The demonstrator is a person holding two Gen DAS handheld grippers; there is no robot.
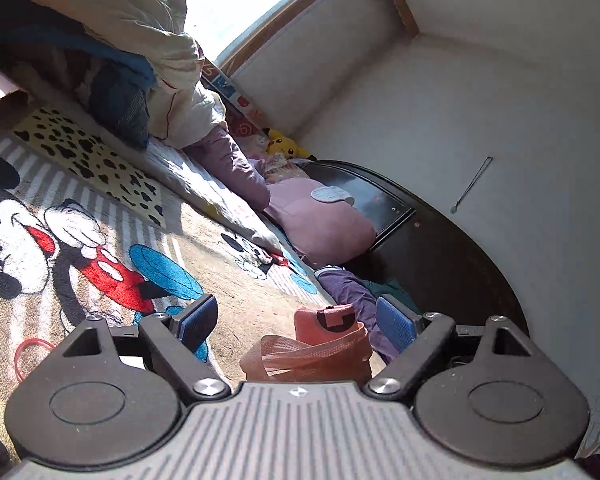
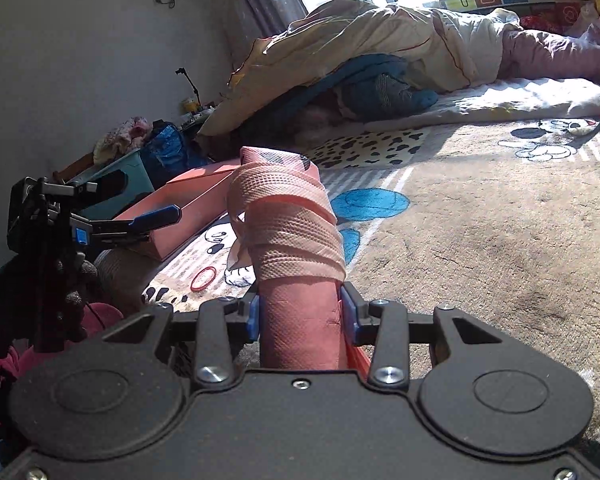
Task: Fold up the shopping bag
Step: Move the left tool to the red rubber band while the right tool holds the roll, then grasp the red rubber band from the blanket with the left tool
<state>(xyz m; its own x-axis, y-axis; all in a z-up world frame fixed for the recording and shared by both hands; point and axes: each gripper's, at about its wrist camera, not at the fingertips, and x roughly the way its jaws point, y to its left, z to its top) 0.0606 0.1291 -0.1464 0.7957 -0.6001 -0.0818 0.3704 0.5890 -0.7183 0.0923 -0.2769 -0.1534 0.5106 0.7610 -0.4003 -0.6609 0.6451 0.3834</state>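
The pink shopping bag (image 2: 300, 320) is rolled into a thick bundle with its woven handles (image 2: 288, 220) wound round it. My right gripper (image 2: 300, 314) is shut on the bundle's lower part, a blue pad pressed to each side, and holds it upright over the blanket. In the left wrist view the same bag (image 1: 328, 344) shows in the gap of my left gripper (image 1: 296, 322), which stands open with neither pad touching it. The left gripper (image 2: 156, 224) also appears at the left of the right wrist view, to the left of the bag.
A cartoon-mouse blanket (image 2: 480, 220) covers the surface. On it lie a red rubber band (image 2: 203, 279), a pink box (image 2: 188, 208) and a spotted cloth (image 2: 372, 148). Piled bedding (image 2: 360, 56) fills the back. White wall (image 1: 480, 120) stands at the right.
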